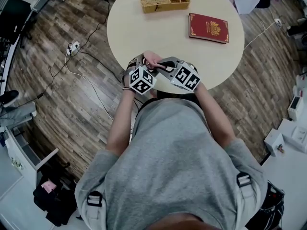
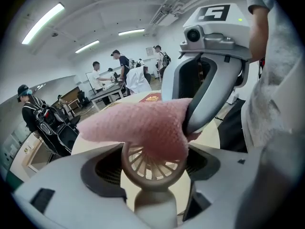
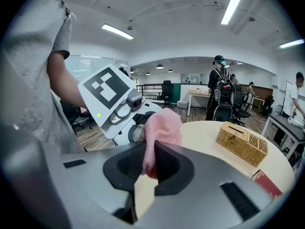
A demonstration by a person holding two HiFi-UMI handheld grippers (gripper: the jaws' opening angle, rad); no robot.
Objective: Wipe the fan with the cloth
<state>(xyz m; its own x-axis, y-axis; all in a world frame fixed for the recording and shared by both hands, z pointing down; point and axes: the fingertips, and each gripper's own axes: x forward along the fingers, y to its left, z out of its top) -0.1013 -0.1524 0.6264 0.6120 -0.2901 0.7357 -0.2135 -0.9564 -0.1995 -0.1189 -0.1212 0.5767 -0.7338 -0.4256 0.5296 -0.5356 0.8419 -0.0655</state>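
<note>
Two grippers meet over the near edge of a round counter [image 1: 168, 44] as a person works on a small hand-held fan [image 2: 152, 168]. The left gripper [image 2: 151, 187] has its jaws closed on the fan, the round grille pinched between the pads and the handle running down between them, so the fan is held up off the counter. The right gripper [image 3: 145, 168] has its jaws nearly together, clamped on a fold of pink cloth [image 2: 143, 123], which is draped across the top of the grille and touches it. A wicker basket [image 1: 164, 0] and a red book [image 1: 208, 27] lie well apart on the far side of the counter. The wiping step appears to be under way, with cloth on fan but most of the grille uncovered. The next move probably calls for drawing the cloth down and around the ring and ribs while the left gripper holds firm, pressing lightly enough that the fan does not twist out of its grip.
</note>
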